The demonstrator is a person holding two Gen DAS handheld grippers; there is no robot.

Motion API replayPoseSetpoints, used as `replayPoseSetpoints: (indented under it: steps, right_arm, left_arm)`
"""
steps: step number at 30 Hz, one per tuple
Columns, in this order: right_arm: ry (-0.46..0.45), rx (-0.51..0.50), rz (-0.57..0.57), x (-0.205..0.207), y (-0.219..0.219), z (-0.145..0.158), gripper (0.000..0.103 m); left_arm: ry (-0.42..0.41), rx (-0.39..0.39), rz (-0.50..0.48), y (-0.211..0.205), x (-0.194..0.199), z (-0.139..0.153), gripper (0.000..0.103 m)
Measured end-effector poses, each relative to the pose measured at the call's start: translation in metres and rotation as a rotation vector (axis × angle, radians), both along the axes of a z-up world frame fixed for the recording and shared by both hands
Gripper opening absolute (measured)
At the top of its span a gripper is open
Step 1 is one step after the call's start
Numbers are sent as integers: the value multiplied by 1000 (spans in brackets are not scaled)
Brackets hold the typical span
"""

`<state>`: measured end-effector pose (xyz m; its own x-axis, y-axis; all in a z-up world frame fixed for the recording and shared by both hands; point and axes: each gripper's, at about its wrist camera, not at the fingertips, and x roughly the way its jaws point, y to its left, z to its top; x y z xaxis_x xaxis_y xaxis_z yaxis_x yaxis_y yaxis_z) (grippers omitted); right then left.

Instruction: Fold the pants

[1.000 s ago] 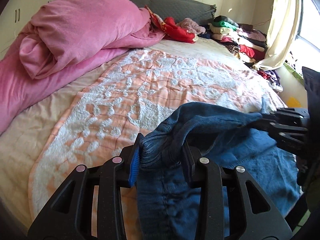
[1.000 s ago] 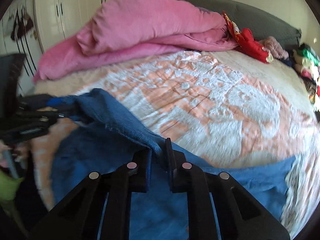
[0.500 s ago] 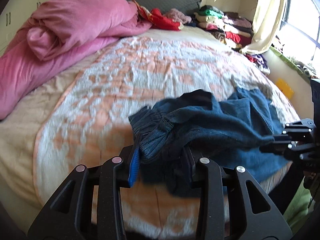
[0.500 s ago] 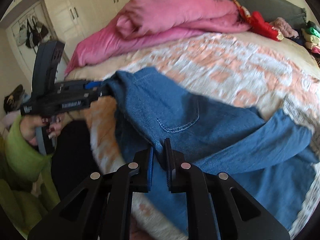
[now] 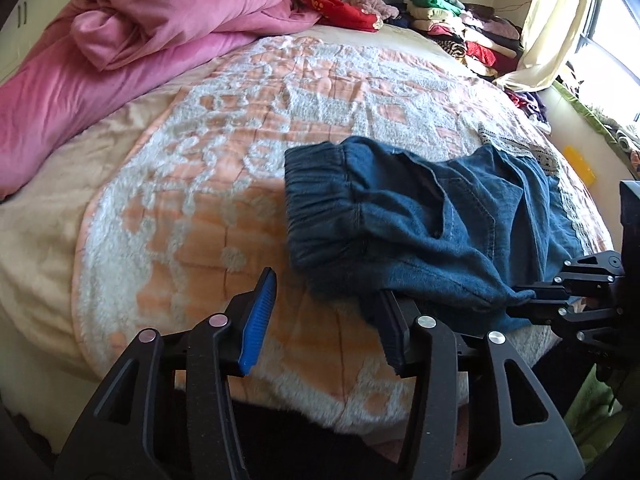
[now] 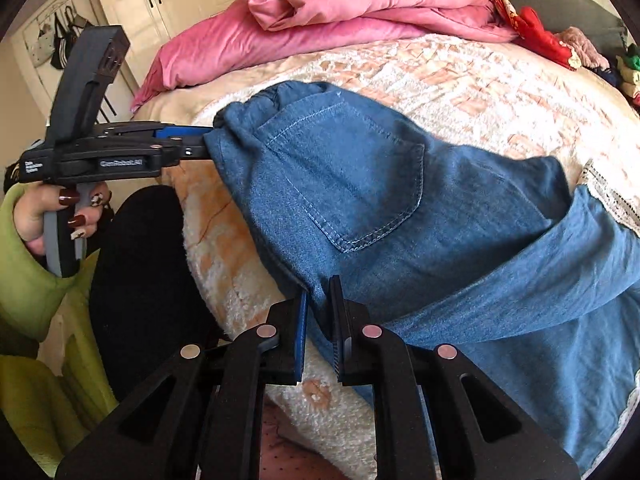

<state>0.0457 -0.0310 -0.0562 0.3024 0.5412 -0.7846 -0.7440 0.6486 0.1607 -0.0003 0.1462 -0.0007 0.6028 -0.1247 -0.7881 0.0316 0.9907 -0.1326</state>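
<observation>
The blue denim pants (image 5: 416,232) lie bunched on the near edge of the bed, on the peach-and-white fleece blanket (image 5: 248,128), with the elastic waistband turned toward the left wrist camera and a stitched back pocket (image 6: 348,176) facing up in the right wrist view. The left gripper (image 5: 326,312) has its jaws spread wide apart; the blue-padded finger (image 5: 258,316) stands clear of the fabric, while the other finger sits under the hem of the bunched denim, touching it but not clamping it. In the right wrist view the same gripper (image 6: 200,144) reaches to the waistband corner; whether it contacts the cloth there cannot be told from that angle. The left hand (image 6: 56,216), with dark red nails and a green sleeve, grips its handle. The right gripper (image 6: 318,312) has its jaws pressed nearly together, pinching a fold of the denim at the near edge of the seat area; in the left wrist view it (image 5: 520,300) is seen at the right holding the same lower edge of the garment. One pant leg trails off toward the right side of the bed. A rolled pink duvet (image 5: 160,12) lies at the far left of the bed, and stacked folded clothes (image 5: 452,20) sit by the headboard near the curtain (image 5: 556,28).
</observation>
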Motion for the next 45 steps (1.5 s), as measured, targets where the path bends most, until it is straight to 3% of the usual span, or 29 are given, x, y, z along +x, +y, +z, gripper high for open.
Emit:
replayPoseSetpoints:
  steps: [4, 6, 8, 13, 16, 19, 24, 27, 30, 32, 35, 38, 45]
  right_arm:
    - [2, 4, 1, -3, 2, 1, 11]
    - [9, 8, -5, -2, 2, -1, 11]
    - [17, 5, -8, -2, 2, -3, 13]
    - [30, -11, -10, -3, 5, -12, 13]
    - [42, 0, -15, -4, 1, -8, 16]
    - [48, 13, -7, -9, -6, 1, 23]
    - [-18, 68, -41, -6, -18, 26, 32]
    - [16, 26, -96, 9, -17, 11, 32]
    - [120, -61, -150, 22, -13, -25, 33]
    - [120, -33, -150, 22, -16, -27, 33]
    - [146, 33, -162, 26, -31, -13, 35]
    - [71, 87, -207, 28, -54, 14, 45]
    - [-25, 97, -449, 76, -114, 51, 50]
  left_arm:
    - [14, 2, 17, 3, -9, 2, 37]
    - [5, -4, 20, 3, -13, 8, 28]
    - [-25, -19, 17, 0, -16, 19, 26]
    - [-84, -72, -100, -39, -3, 37, 26]
    - [-47, -64, -165, -61, 9, 24, 26]
    - [25, 14, -152, -68, 19, -6, 26]
    - [75, -100, -121, -48, 22, -25, 26]
    - [71, -115, -122, -46, 20, -25, 26]
    - [68, -121, -124, -49, 19, -28, 26]
    - [66, -134, -106, -51, 21, -25, 26]
    - [8, -120, -114, -57, 18, -5, 27]
    - [-45, -114, -124, -63, 18, 16, 33]
    - [-72, -142, -206, -100, 27, 38, 41]
